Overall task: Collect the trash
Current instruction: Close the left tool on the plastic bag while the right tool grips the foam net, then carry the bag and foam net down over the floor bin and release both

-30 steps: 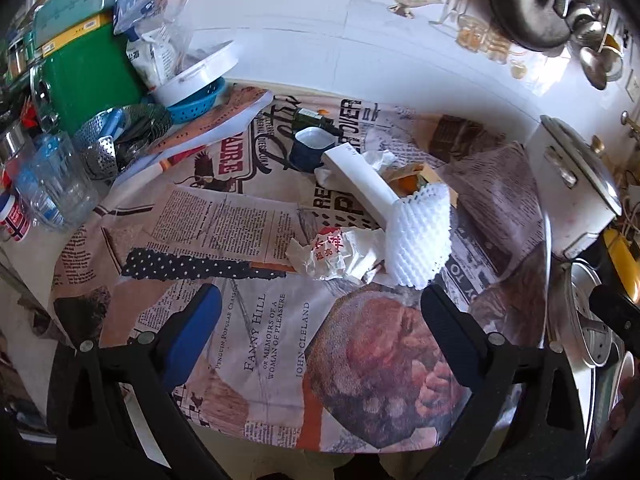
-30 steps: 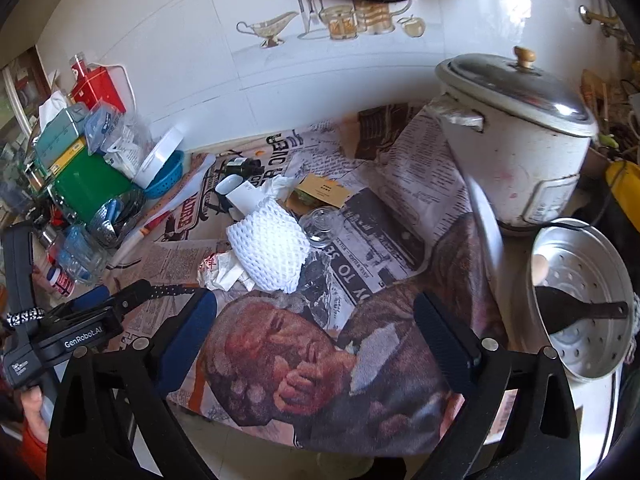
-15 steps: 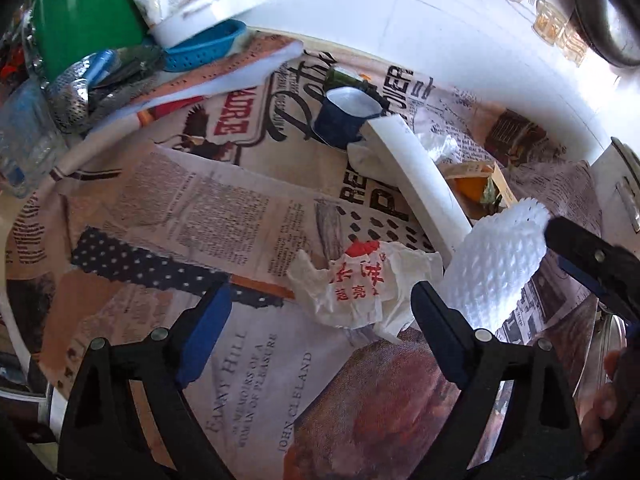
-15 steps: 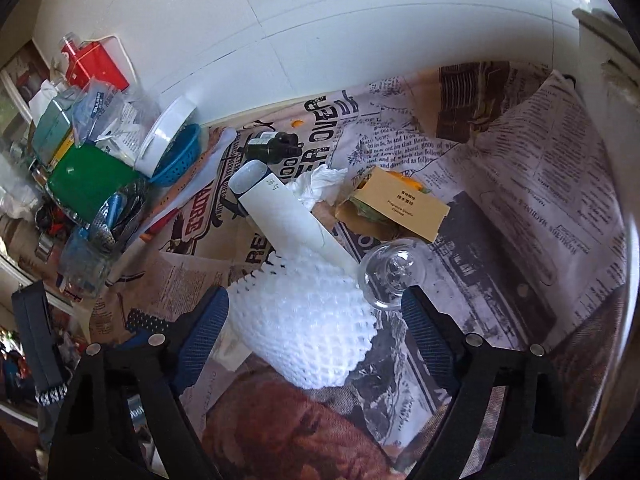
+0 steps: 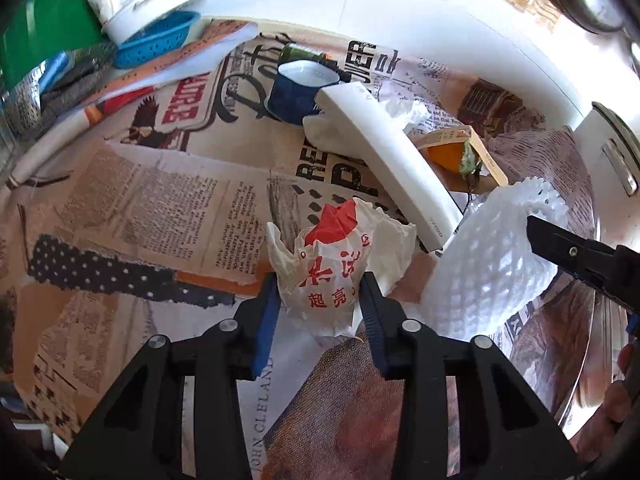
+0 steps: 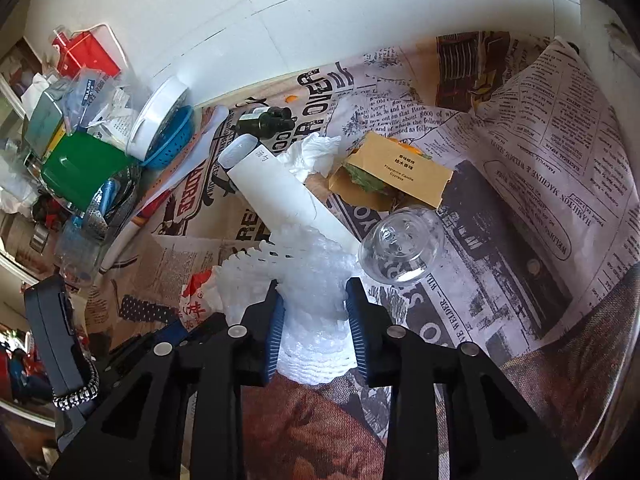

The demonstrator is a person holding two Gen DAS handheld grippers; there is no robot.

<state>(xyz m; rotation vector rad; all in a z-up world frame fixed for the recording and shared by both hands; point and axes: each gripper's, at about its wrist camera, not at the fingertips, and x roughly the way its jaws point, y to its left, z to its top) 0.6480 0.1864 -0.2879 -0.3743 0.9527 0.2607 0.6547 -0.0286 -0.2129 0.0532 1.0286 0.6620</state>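
Observation:
My left gripper [image 5: 319, 289] is shut on a crumpled white wrapper with red print [image 5: 332, 256] lying on the newspaper-covered table [image 5: 160, 184]. My right gripper [image 6: 314, 298] is shut on a white foam fruit net [image 6: 304, 280]; the net also shows in the left wrist view [image 5: 492, 264], with a right finger on it. A long white box [image 5: 392, 160] lies behind both and shows in the right wrist view [image 6: 280, 196]. A crumpled tissue [image 6: 312, 154], a tan carton [image 6: 396, 172] and a clear plastic cup [image 6: 402, 244] lie nearby.
A blue enamel mug [image 5: 298, 90] stands behind the box. A blue colander [image 6: 170, 142], green box [image 6: 80, 168] and clutter fill the left. A small dark bottle [image 6: 266, 120] lies near the wall. A rice cooker [image 5: 612, 148] stands at the right.
Both grippers moved forward and down to the trash and closed: the left onto the printed wrapper, the right onto the foam net.

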